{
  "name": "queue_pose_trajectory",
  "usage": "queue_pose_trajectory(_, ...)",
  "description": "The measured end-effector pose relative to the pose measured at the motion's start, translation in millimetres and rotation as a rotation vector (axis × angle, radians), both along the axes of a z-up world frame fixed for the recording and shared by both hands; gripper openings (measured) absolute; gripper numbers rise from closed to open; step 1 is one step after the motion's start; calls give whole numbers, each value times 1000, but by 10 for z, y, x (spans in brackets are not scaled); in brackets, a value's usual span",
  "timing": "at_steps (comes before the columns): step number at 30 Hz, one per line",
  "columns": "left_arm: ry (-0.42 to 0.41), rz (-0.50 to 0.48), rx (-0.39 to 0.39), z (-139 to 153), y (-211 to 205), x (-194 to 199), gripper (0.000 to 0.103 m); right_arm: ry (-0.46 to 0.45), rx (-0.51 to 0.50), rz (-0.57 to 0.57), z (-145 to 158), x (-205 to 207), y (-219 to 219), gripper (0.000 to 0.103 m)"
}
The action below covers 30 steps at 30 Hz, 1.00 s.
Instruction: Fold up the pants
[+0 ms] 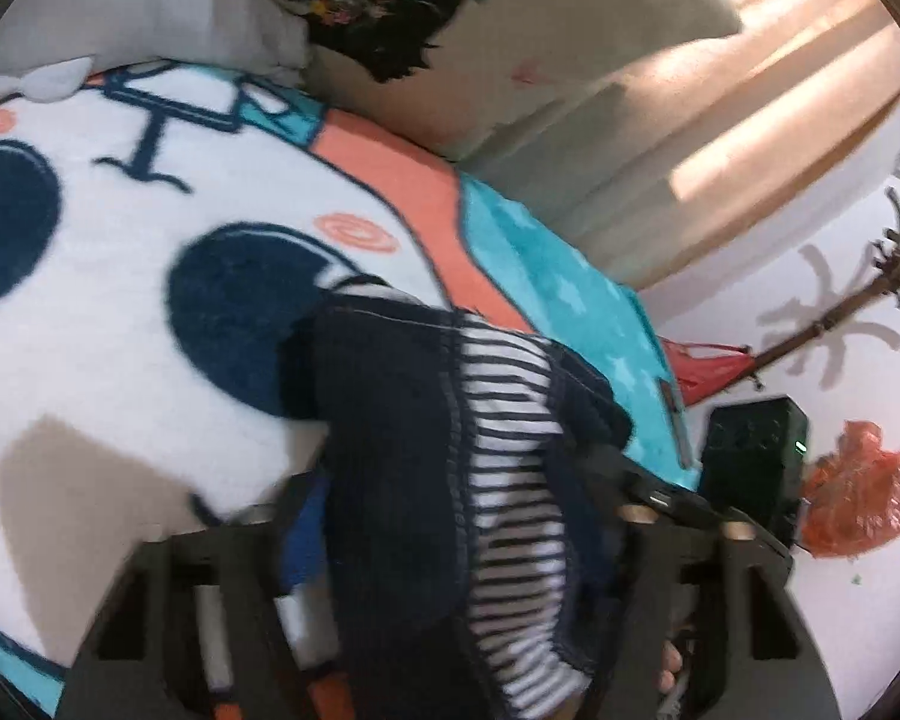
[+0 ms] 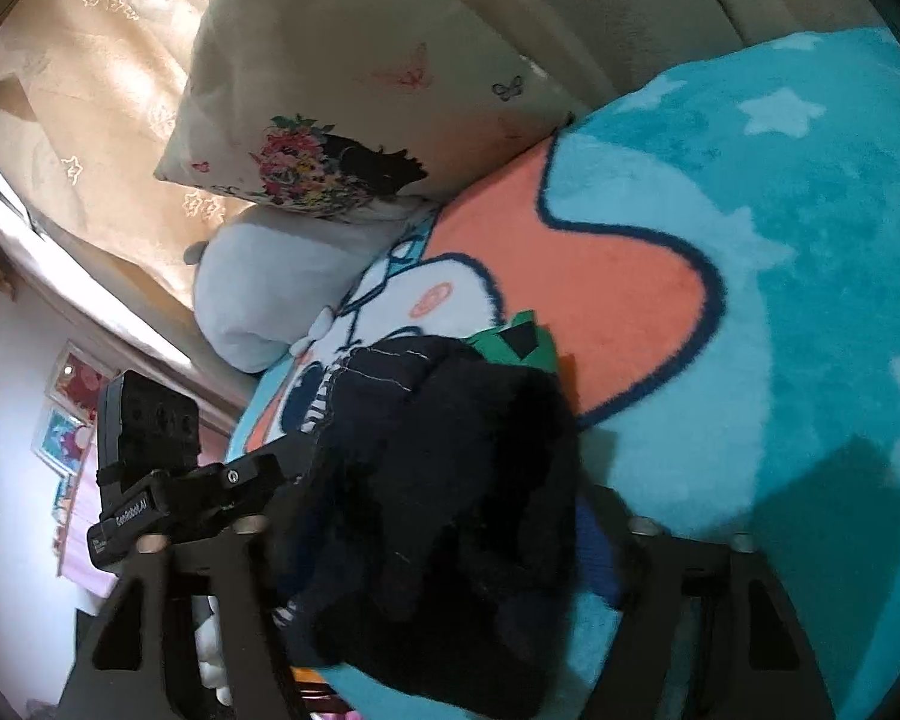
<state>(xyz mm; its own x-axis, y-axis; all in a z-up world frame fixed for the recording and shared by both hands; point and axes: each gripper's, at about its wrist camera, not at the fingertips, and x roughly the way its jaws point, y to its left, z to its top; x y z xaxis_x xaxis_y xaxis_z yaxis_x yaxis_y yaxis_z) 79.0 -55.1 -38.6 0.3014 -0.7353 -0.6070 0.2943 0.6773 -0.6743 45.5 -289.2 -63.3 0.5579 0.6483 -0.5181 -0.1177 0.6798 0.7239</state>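
**Both grippers gripping the pants over the blanket**

The left gripper point(image 1: 450, 516) is clamping a bunched fold of the pants point(image 1: 402, 450), its jaws partway closed with dark fabric and a striped lining filling the gap between them. The right gripper point(image 2: 450, 540) is doing the same on its side: jaws about half spread, a thick dark wad of pants point(image 2: 450, 480) packed between the fingers and spilling over them. In the right wrist view the other gripper's black body is showing at the left, right against the same bundle, so the two are holding the garment close together.

The pants are hanging in a heap just over the blanket point(image 1: 120, 312), a fleece with a white cartoon face, orange band and teal starred field. A green scrap point(image 2: 513, 339) is peeking out beyond the bundle; what it is cannot be told. A floral pillow point(image 2: 342, 114) is leaning at the head of the bed, a pale one point(image 2: 270, 294) lying below it. A curtain point(image 2: 90, 90) is glowing behind.
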Motion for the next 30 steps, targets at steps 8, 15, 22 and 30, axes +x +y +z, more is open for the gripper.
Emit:
queue_pose_trajectory(8,-43,50,-40,226,126,46,39,-61,19,29,277,32,99,44)
queue_pose_trajectory(15,-103,146,63,362,211,444,39,-94,-28,39,430,516,335,44)
queue_pose_trajectory(22,-55,184,182,99,264,633,39,39,-80,4,-13,908,415,60)
queue_pose_trajectory(30,-170,258,184,366,565,160,41,-123,-53,-116,516,565,136,66)
